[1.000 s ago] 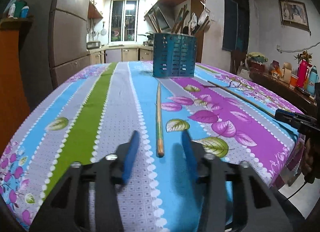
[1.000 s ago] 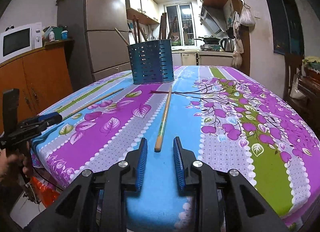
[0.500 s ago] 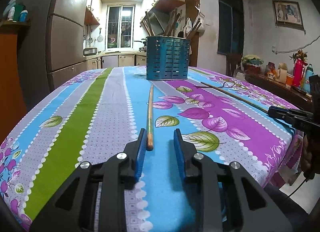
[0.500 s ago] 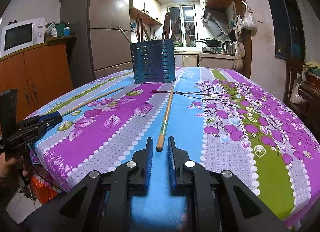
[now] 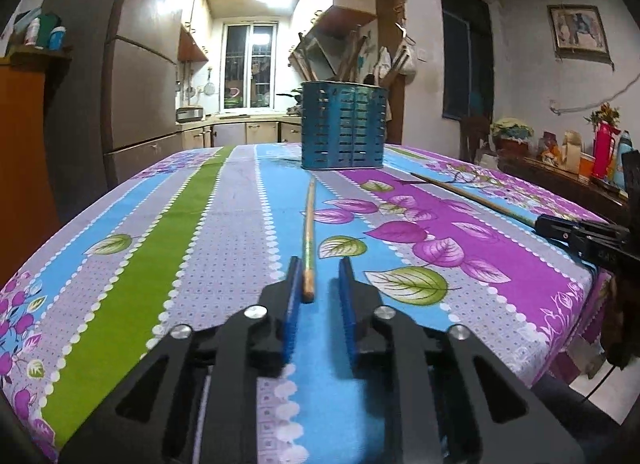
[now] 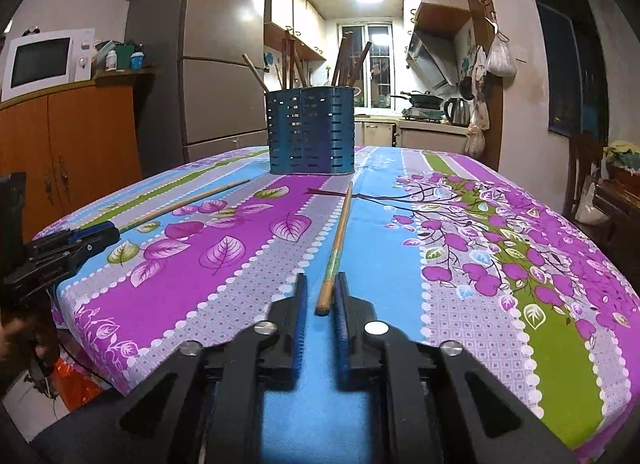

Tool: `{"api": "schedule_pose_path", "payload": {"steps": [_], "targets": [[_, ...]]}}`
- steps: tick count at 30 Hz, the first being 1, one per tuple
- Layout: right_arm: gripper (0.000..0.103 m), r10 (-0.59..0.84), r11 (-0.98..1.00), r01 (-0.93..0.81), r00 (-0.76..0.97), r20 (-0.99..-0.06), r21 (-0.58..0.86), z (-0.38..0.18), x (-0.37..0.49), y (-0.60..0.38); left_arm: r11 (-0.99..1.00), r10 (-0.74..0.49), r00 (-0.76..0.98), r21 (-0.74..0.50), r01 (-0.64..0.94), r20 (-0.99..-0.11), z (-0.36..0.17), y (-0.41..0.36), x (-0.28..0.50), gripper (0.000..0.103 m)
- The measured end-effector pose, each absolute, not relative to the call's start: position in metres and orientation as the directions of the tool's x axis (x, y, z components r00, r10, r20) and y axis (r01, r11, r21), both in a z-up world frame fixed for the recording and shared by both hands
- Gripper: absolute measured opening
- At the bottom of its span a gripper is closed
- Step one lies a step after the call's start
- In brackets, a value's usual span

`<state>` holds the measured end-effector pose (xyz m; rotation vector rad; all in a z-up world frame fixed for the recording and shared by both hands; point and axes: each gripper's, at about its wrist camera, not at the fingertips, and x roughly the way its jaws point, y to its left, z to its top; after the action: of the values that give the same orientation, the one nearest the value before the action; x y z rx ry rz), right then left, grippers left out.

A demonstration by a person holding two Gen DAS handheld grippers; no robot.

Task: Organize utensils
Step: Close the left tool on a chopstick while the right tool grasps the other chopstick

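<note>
At the left, on the near side of the blue holder [image 5: 343,126], the left gripper [image 5: 320,264] sits low over the striped tablecloth [image 5: 192,232] with its jaws closing around the butt end of the left chopstick [image 5: 309,232]. The stick already touches one blue pad, while a gap shows at the other, so I would not call it gripped yet. That chopstick lies flat on the cloth and points almost straight at the holder, its far tip just short of the base. Taking it by the near end looks sensible, as it leaves the long shaft free to tip up and drop in. The holder stands upright at the far end of the table with wooden handles [image 6: 344,60] already sticking out of it, which is clearly where loose pieces belong. To the right of that, the right chopstick [image 6: 338,242] also lies flat, aimed at the holder, its tip near the base. The right gripper [image 6: 320,280] has its jaws drawn in, pinching the stick's near end. Both sticks are on the cloth, neither lifted yet.
</note>
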<state>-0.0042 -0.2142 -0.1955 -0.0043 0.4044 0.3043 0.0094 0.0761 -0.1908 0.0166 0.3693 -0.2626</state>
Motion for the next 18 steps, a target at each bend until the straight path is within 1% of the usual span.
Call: {"api": "schedule_pose_path", "payload": {"steps": [2, 4, 9, 14, 18], "targets": [[0.008, 0.294, 0.954, -0.294, 0.875, -0.385, 0.059, -0.195, -0.005, -0.214, 0.968, -0.243, 0.9, -0.036, 0.247, -0.36, -0.19, 0.078, 0.01, 0.008], [0.008, 0.299, 0.953, -0.298, 0.876, -0.378, 0.063, -0.192, -0.007, -0.214, 0.969, -0.243, 0.9, -0.039, 0.245, -0.362, -0.188, 0.079, 0.01, 0.005], [0.007, 0.315, 0.948, -0.312, 0.888, -0.334, 0.066, -0.167, -0.024, -0.216, 0.965, -0.256, 0.9, -0.044, 0.258, -0.352, -0.18, 0.08, 0.004, 0.005], [0.007, 0.33, 0.943, -0.332, 0.906, -0.267, 0.039, -0.125, -0.045, -0.219, 0.957, -0.287, 0.919, -0.043, 0.286, -0.272, -0.144, 0.077, -0.01, 0.005], [0.007, 0.343, 0.937, -0.35, 0.917, -0.205, 0.003, -0.09, -0.047, -0.221, 0.947, -0.317, 0.931, -0.007, 0.321, -0.18, -0.101, 0.07, -0.011, 0.005]]}}
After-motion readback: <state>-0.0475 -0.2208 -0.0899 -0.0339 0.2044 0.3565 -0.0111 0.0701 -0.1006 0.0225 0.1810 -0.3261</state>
